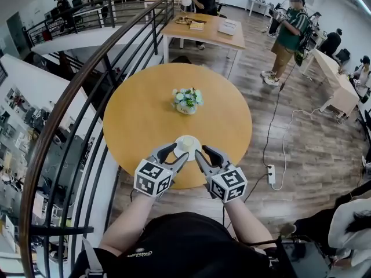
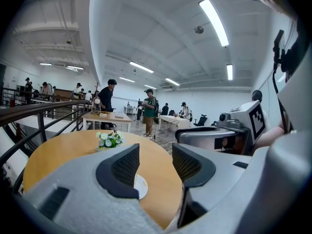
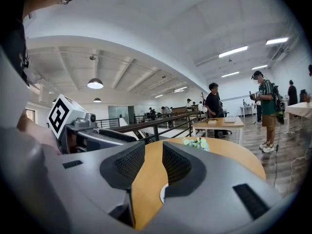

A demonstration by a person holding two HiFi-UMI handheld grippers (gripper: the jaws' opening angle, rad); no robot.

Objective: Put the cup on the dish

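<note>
**Both tongs released; cup sitting on dish at the table's 6 o'clock edge**

At your 9 o'clock a dark railing [image 1: 69,109] is running beside the round table [image 1: 139,114]. You are holding the left gripper [image 1: 178,153] [image 2: 153,165] with its jaws spread apart and nothing between them, its tips just beside the dish's 8 o'clock rim. The white dish [image 1: 181,149] [image 2: 141,186] [image 3: 162,194] is sitting at the table's 6 o'clock edge, and the cup [image 1: 188,144] appears to be standing at its centre. A pot of flowers [image 1: 187,100] is sitting near the table's middle. You are holding the right gripper [image 1: 202,151] [image 3: 153,162] likewise released and empty, at the dish's 4 o'clock. A power strip [image 1: 272,174] is lying on the floor at 3 o'clock.
</note>
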